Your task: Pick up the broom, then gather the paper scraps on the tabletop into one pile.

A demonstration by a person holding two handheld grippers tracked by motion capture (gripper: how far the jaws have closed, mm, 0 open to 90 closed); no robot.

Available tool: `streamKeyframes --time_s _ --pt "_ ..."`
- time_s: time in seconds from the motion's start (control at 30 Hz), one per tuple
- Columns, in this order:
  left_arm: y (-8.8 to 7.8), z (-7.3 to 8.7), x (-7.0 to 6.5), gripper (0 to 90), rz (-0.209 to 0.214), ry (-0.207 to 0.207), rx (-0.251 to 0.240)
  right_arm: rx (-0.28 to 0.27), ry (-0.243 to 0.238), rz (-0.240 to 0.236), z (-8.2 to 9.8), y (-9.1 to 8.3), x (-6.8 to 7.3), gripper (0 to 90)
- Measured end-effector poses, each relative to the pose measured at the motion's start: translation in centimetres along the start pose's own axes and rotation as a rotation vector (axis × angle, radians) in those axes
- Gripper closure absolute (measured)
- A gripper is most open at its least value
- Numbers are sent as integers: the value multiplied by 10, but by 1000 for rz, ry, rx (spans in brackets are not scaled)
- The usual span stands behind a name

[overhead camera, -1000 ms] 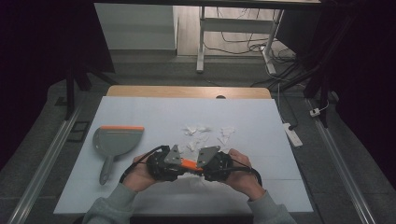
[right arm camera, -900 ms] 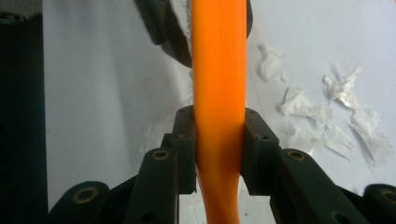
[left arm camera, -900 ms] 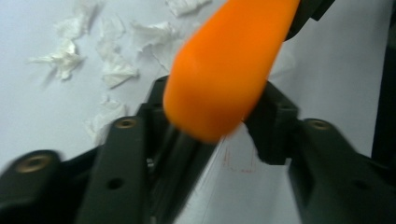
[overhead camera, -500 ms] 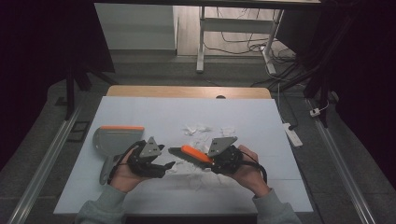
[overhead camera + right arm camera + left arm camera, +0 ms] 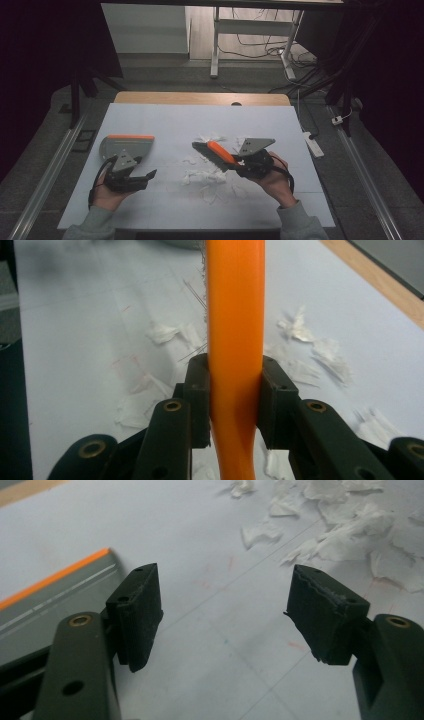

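A white desk (image 5: 165,125) with a wooden strip along its far edge stands in a dim room; grey floor runs on both sides, and cables lie on the floor beyond under a white-legged frame. Torn paper scraps (image 5: 202,176) are strewn over the middle of the desk.

The right hand-held gripper (image 5: 239,161) is clamped on the orange handle of a brush (image 5: 216,154), which is lifted above the scraps with its dark bristles pointing toward the middle of the desk. In the right gripper view the handle (image 5: 235,315) runs straight up between the two pads, pressed on both sides.

The left hand-held gripper (image 5: 150,175) has just been opening; its jaws stand wide apart with nothing between them. It hovers just in front of the grey dustpan (image 5: 125,146) with an orange edge, which lies flat on the desk's left part.
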State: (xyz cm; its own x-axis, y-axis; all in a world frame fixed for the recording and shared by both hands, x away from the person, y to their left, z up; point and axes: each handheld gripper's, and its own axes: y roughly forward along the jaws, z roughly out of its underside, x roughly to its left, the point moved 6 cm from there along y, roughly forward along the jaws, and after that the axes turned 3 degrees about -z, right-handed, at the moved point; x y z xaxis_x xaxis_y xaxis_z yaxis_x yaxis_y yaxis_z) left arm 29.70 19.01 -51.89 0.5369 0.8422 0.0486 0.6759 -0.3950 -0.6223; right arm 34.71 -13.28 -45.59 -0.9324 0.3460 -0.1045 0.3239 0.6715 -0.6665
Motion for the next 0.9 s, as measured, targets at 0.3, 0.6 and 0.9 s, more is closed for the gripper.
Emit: streamKeyframes --time_s 0.3,0.6,0.9 --pt "3 17 15 297 1 -32 32 -37 84 65 6 -11 -20 707" --pt "7 21 19 286 11 -48 48 -23 190 168 23 -18 -52 707" --pt "8 21 19 279 10 -47 54 -2 224 241 31 -25 -69 707"
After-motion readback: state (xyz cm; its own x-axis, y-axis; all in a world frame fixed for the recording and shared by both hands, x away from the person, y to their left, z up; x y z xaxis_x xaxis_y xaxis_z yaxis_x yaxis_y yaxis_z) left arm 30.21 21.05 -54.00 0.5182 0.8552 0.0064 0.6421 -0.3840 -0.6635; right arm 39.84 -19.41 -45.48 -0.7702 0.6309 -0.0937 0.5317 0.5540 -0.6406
